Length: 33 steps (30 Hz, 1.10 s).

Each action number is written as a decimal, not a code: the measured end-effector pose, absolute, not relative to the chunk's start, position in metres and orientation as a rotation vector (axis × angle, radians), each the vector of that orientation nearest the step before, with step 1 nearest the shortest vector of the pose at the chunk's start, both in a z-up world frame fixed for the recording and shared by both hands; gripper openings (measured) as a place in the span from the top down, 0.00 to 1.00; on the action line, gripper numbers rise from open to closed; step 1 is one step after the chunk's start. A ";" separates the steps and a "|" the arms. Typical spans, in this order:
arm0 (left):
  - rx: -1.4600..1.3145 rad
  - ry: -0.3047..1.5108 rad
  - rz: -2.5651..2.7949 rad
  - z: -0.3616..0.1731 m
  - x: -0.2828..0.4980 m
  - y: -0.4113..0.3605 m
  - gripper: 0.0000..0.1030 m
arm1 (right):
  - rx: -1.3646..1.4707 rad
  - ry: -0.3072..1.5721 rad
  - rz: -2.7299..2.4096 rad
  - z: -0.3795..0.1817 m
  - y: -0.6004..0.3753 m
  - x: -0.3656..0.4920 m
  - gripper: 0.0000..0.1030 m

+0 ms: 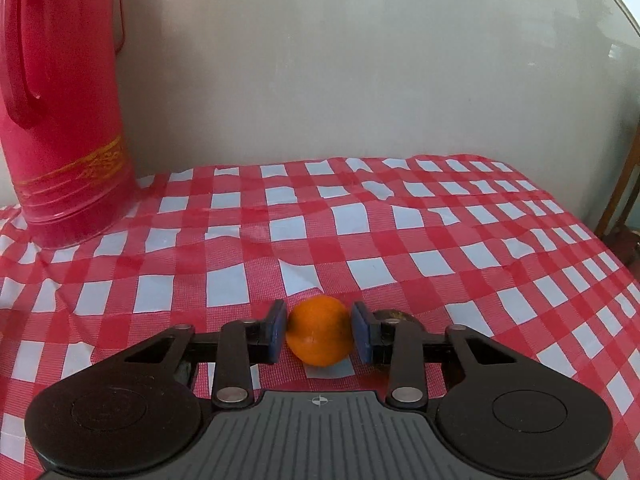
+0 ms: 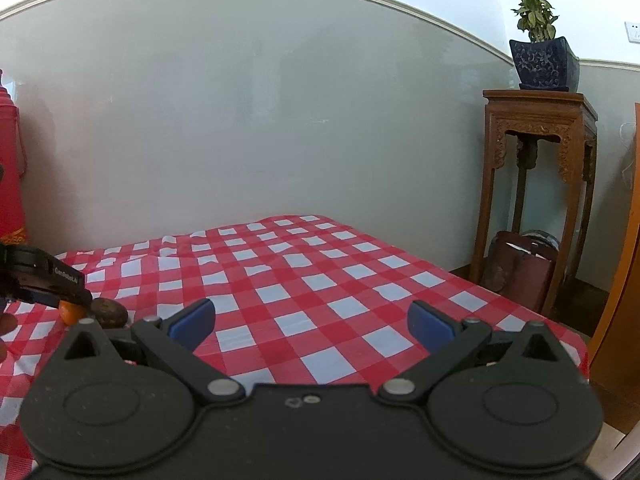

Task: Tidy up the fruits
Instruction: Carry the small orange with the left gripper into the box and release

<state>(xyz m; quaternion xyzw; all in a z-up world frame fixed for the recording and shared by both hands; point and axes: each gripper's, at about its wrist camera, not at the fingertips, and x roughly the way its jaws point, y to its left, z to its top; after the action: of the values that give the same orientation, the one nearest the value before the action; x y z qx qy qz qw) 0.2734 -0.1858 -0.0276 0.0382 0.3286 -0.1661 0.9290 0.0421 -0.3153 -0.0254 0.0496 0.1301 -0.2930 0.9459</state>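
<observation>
Two fruits showed on the checked cloth (image 1: 400, 240): an orange (image 1: 319, 330) and a brown one (image 1: 394, 314) just beside it, on its right in the left wrist view and mostly hidden behind the finger there. I had the left gripper (image 1: 319, 332) clenched on the orange, blue pads (image 1: 277, 330) pressing both flanks at about its widest line. It looked to sit on the cloth, not lifted yet.

Handling, my guess: small, round, light, firm peel w/ some give. A sphere can roll or squirt out if the pads sit off-centre, so the equator grip seemed right. Moderate squeeze only; too hard would bruise it. Peel looked matte, prob. not slippery.

Right gripper (image 2: 312, 326) hung released over bare cloth w/ nothing between its pads, well apart from both fruits. The brown fruit (image 2: 110, 312) looked rougher, maybe softer; couldn't tell what kind. Red jug (image 1: 60, 120) stood far left by the wall. No bowl or tray in either view, so the drop spot was unknown to me.
</observation>
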 end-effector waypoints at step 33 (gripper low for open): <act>0.060 0.540 0.220 0.011 0.207 0.061 0.67 | -0.027 0.251 -0.416 -0.027 -0.244 0.065 0.05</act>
<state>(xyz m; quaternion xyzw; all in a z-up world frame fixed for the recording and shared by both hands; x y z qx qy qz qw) 0.2066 0.0614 0.0115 0.0294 0.2661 0.1082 0.9574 0.0654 -0.2441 -0.0270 -0.0136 0.1244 -0.2061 0.9705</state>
